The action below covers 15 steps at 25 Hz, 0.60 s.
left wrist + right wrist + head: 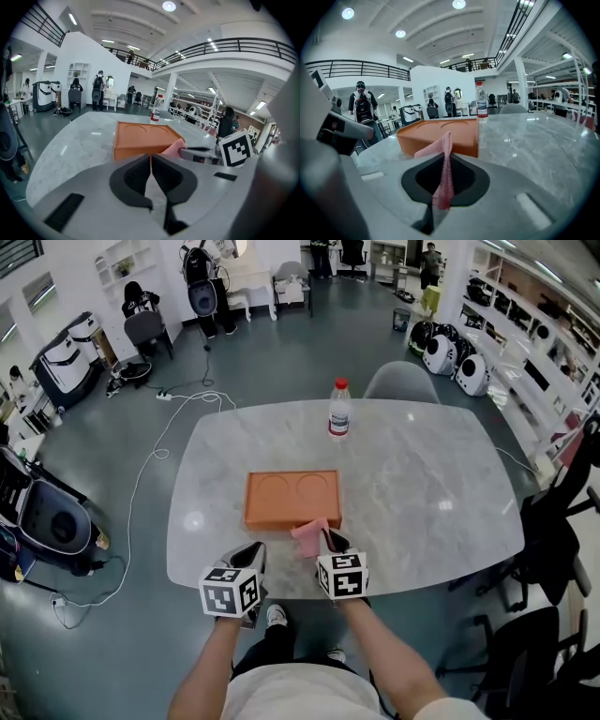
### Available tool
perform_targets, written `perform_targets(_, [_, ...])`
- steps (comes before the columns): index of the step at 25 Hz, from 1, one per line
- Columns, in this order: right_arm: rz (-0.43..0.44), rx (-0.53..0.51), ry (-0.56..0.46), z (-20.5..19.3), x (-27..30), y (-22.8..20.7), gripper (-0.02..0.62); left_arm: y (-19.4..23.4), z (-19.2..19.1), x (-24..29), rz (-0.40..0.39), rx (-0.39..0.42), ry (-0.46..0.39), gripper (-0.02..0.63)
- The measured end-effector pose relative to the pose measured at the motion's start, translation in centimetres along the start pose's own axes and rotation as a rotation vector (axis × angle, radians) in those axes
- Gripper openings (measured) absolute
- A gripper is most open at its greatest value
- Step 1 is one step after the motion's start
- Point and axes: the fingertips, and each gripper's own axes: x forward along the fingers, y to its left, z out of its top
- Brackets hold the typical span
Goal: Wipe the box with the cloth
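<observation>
An orange box (pixel 292 498) with two round recesses lies on a marble table (pixel 422 502), towards its near edge. The right gripper (pixel 330 538) is clamped on a pink cloth (pixel 309 536), holding it at the box's near right corner; whether the cloth touches the box cannot be told. The left gripper (pixel 251 549) hovers just beside the box's near left corner, jaws pressed together on nothing. The wiping appears barely begun: the top and sides seem still to be done. A water bottle (pixel 339 410) stands near the far edge. Around the table is a large hall with a grey floor (pixel 141 427), chairs, trailing cables and an upper balcony.
</observation>
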Motion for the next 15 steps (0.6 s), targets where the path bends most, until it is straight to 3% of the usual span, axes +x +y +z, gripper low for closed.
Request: perform_targets(15, [-0.028, 0.011, 0.002, -0.8, -2.9, -5.4, 0.017, -3.8, 0.0, 0.6, 0.017, -0.001, -0.013, 0.017])
